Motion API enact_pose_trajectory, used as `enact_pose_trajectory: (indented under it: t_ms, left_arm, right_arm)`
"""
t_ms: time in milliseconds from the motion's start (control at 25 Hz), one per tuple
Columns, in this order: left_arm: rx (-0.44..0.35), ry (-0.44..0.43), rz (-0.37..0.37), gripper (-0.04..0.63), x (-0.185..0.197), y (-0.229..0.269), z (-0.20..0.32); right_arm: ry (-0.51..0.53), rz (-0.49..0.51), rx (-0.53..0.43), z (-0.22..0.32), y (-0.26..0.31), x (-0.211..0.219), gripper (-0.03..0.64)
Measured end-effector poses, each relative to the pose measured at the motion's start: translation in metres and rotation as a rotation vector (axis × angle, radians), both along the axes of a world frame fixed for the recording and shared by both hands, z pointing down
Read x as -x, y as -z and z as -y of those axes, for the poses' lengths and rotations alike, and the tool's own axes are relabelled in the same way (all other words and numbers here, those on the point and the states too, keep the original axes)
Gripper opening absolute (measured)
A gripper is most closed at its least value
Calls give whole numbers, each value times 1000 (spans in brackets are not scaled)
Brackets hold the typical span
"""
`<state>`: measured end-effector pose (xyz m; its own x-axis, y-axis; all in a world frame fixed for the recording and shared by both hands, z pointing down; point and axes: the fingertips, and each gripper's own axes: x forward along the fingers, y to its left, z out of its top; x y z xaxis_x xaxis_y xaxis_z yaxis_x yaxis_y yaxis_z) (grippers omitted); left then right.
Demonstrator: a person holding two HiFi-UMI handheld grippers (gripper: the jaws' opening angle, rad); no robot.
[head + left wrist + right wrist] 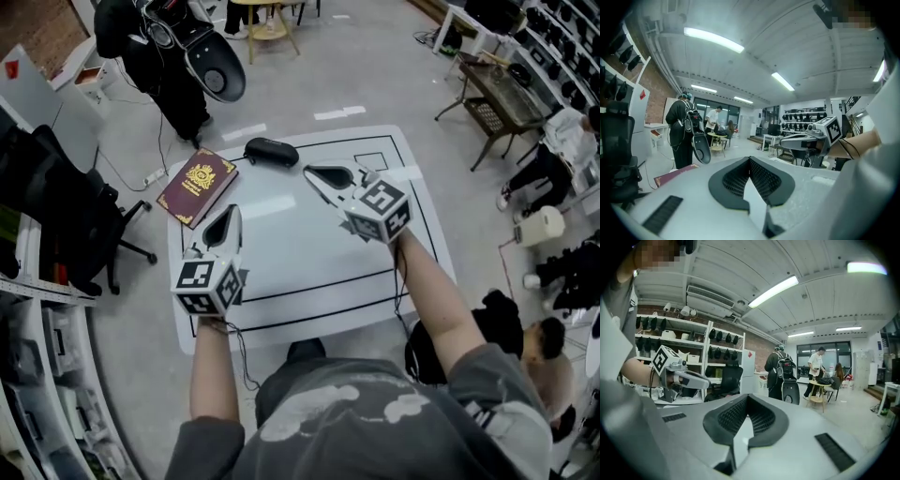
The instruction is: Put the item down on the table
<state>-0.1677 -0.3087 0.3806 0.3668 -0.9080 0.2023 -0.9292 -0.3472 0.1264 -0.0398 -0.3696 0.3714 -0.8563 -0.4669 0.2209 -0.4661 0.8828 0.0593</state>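
Note:
Over the white table [300, 272] with black outlines I hold both grippers in the air, neither carrying anything. My left gripper [225, 221] hangs above the table's left part, jaws together; its own view shows the black pads [761, 180] meeting with nothing between them. Above the far middle, my right gripper [321, 174] points left and away, also shut and empty, its pads [759, 418] pressed together. On the far left corner lies a maroon book [198, 186] with a gold crest, also seen low in the left gripper view [675, 174]. A black oblong case [271, 151] rests at the far edge.
A black office chair [66, 220] stands left of the table. Beyond the far left corner is a person in black with a backpack [178, 56]. Another person crouches low at the right [548, 361], near a paper roll [541, 225]. Shelving lines the left wall.

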Motion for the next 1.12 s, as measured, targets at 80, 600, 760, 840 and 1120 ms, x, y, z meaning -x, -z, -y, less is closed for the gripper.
enact_pose_trajectory:
  t_ms: [80, 600, 760, 840, 1120]
  left_arm:
    - [-3, -2, 0, 2, -8, 1, -15]
    - [-14, -22, 4, 2, -70, 1, -124]
    - [-5, -24, 4, 2, -82, -2, -162]
    - [2, -22, 6, 2, -88, -5, -182]
    - [42, -21, -15, 3, -113, -27, -243]
  right_arm:
    - [-5, 9, -3, -16, 3, -9, -2]
    - [-49, 86, 0, -133, 9, -77, -2]
    - [-54, 101, 15, -174, 7, -93, -2]
    - [-58, 110, 21, -192, 5, -101, -2]
    - [-81, 143, 50, -249, -12, -130, 0]
